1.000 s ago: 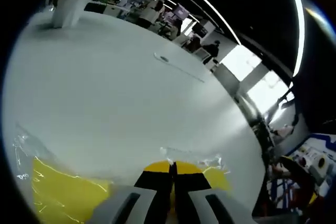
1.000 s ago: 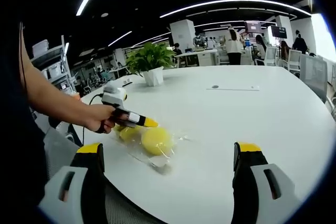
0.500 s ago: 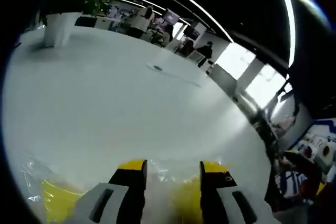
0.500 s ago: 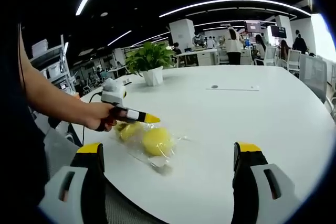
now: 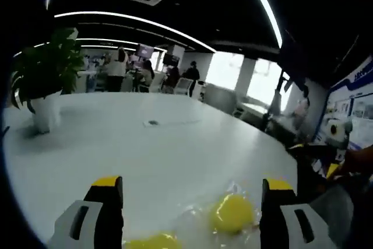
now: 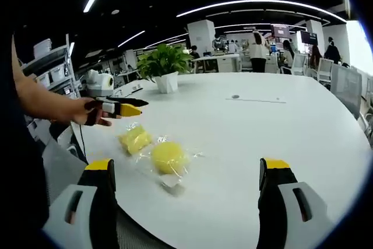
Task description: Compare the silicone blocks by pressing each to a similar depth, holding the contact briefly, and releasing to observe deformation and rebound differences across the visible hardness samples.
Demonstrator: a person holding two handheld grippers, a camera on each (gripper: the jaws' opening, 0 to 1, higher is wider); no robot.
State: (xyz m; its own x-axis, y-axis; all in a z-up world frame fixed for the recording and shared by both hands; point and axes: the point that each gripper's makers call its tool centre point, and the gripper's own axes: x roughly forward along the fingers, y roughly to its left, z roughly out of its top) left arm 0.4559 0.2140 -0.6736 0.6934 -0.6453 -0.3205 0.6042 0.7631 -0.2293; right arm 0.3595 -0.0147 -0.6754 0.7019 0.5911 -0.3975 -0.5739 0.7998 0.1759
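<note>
In the right gripper view, the right gripper [image 6: 185,202] stands nearest, its yellow-tipped jaws spread wide with nothing between them, above the near edge of the white desk [image 6: 280,126]. Just beyond them lies a clear plastic bag [image 6: 169,173] flat on the desk, and inside it sits a round yellow silicone block [image 6: 167,157]. Beside that, slightly farther and to the left, a second yellow silicone block [image 6: 134,139], more squarish, lies in its own crinkled clear wrapping. Past these, the left gripper [image 6: 129,108] is lifted off the desk, apart from both blocks, held in a person's hand [image 6: 87,112]; its jaws look open, with nothing gripped. In the left gripper view its jaws stand wide apart and empty, with the round block in its bag on the desk between and beyond them. Farther back on the desk stands a green plant in a white pot [image 6: 166,83], and toward the far middle lies a small dark round spot [image 6: 235,96]. Beyond the desk is an open office with people.
</note>
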